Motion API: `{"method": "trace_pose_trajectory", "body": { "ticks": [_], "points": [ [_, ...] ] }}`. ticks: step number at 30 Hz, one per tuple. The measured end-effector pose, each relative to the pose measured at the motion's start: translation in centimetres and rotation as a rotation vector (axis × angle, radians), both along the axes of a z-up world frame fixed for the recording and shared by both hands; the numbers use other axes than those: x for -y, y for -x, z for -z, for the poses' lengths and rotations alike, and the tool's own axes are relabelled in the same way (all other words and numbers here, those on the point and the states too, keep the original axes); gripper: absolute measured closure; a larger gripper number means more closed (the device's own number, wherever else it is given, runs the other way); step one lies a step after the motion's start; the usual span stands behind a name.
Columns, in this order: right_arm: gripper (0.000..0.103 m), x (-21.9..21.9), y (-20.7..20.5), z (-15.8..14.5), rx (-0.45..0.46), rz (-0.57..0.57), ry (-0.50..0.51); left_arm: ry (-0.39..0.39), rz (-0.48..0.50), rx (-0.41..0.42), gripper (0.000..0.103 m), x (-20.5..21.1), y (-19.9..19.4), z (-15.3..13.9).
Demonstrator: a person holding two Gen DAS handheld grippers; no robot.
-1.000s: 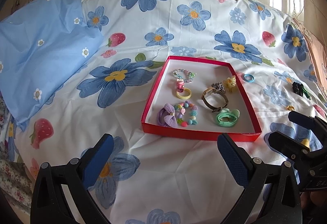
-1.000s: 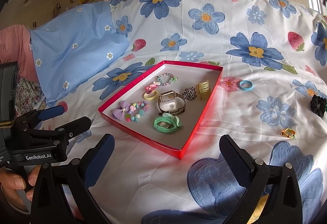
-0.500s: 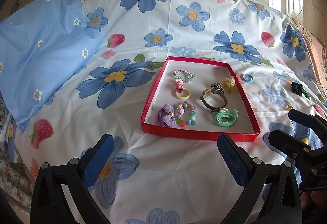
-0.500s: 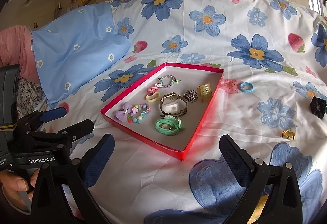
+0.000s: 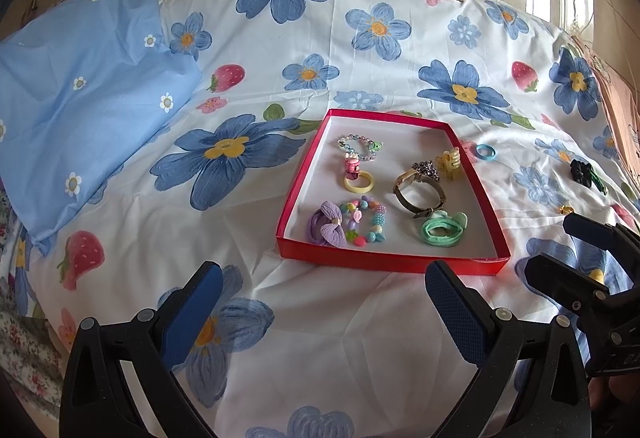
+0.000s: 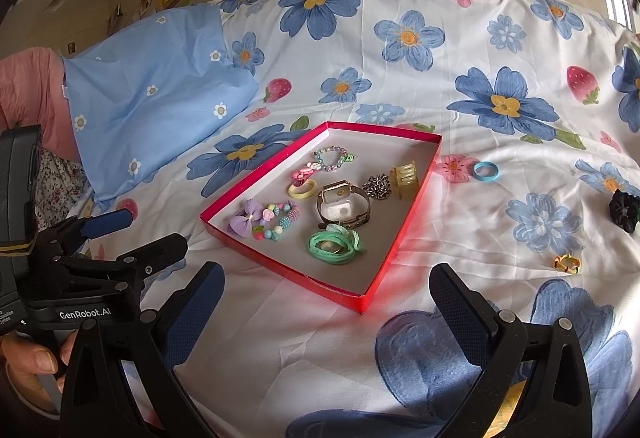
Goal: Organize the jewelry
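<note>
While hovering wide open and empty, both grippers (image 5: pixel 322 302) (image 6: pixel 326 302) risking snagging bedsheet (image 6: pixel 440 98) grabbing blue ring (image 6: pixel 485 171).

Black grippers (image 5: pixel 322 298), blue pads (image 5: pixel 456 314) (silver screws)

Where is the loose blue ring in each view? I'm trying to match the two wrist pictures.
Left wrist: blue ring lies on the bedsheet right of centre, just past the red tray's far right corner.
Right wrist: blue ring lies right of centre, right of the red tray, beside a pink printed flower.
Shared landmark: the red tray.
</note>
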State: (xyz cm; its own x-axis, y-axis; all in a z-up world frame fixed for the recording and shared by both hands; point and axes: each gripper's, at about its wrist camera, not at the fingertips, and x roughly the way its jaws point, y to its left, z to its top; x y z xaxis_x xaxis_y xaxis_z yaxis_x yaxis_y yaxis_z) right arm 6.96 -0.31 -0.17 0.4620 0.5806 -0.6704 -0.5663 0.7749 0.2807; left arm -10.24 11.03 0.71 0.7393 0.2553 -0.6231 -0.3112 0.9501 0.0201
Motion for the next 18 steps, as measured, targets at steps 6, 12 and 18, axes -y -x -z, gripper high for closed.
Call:
{"method": "trace_pose_trajectory", "body": {
  "ticks": [6,12,18],
  "points": [
    [0.000,-0.06,0.03,-0.03,0.000,0.000,-0.001,0.001,0.001,0.000,0.001,0.03,0.02,0.02],
    [0.000,-0.17,0.11,-0.14,0.001,-0.001,0.000,-0.004,0.003,0.003,0.001,0.13,0.02,0.03],
    [0.000,-0.12,0.06,-0.10,-0.001,0.000,-0.001,-0.005,0.001,0.002,0.001,0.20,-0.01,0.07]
  ]
}}
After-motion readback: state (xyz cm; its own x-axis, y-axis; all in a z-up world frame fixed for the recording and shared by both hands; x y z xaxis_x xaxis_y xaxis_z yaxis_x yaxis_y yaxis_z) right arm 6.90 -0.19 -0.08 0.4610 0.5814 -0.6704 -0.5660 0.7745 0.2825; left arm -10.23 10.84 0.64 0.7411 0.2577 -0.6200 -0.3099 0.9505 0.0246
